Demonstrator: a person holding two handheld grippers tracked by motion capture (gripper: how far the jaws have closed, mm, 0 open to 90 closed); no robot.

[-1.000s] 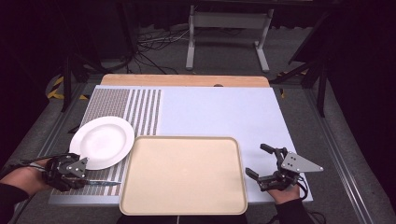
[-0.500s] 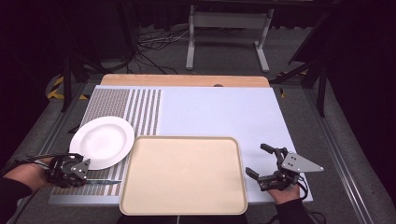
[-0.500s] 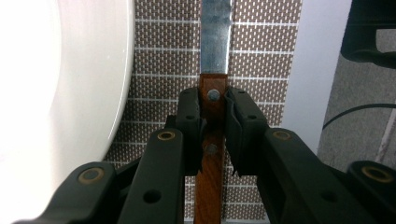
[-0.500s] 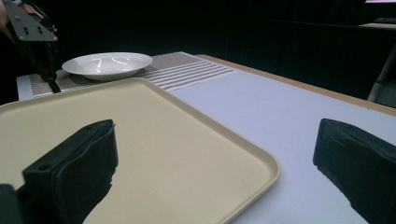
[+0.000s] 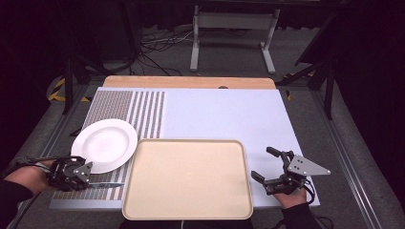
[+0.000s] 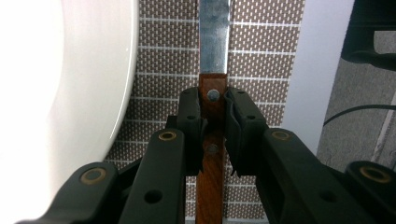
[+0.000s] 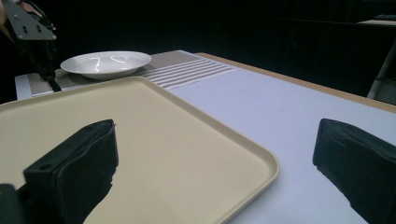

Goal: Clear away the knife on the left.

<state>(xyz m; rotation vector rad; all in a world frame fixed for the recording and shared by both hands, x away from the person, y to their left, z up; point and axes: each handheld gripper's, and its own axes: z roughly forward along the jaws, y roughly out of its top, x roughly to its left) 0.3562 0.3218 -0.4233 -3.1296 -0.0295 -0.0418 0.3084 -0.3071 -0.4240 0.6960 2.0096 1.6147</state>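
L gripper point(image 5: 90, 177) fingers clenched on knife point(image 6: 214, 60) handle; R gripper point(image 5: 273, 168) released. Risk: blade swings, clips plate point(image 5: 105, 145) or tray point(image 5: 187, 177) rim w/ narrow grip.

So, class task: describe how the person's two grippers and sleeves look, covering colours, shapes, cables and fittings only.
Both are black two-jaw tools. The left gripper has chunky black links with brass-coloured pivot rings and square-ended fingertips. The right gripper carries a grey three-cornered plate with small holes on top; its fingertips are blocky and matt black. A thin dark cable trails from the left one. Both sleeves are black.
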